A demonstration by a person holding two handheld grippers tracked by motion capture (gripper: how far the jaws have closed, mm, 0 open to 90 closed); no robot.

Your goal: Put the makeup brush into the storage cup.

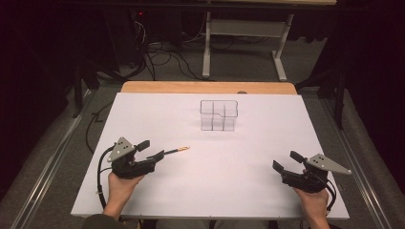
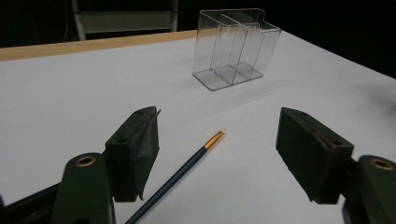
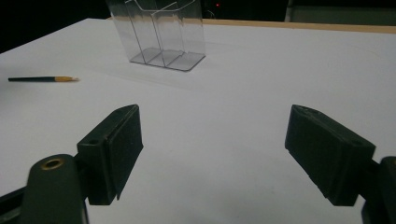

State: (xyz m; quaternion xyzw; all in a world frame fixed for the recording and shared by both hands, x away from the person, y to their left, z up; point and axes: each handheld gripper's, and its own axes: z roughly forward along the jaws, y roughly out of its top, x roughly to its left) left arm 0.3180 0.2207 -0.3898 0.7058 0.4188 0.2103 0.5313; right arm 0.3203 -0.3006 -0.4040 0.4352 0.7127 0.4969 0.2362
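While both jaws gape, left hand-held gripper (image 2: 217,154) straddles paintbrush (image 2: 187,165) flat on table (image 2: 70,93); right hand-held gripper (image 3: 212,154) open, holding nothing.

black grippers (image 1: 152,149), grey three-cornered plates, brass screws, black cables.

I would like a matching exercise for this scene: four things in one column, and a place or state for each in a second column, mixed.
Things:
1. paintbrush
2. clear organizer
3. left tool
4. right tool

Places or states:
a. stands upright, far middle of the table
b. open, at the near right of the table
c. lies flat on the white table
d. open, with the brush handle between its jaws

Pairs: 1-c, 2-a, 3-d, 4-b
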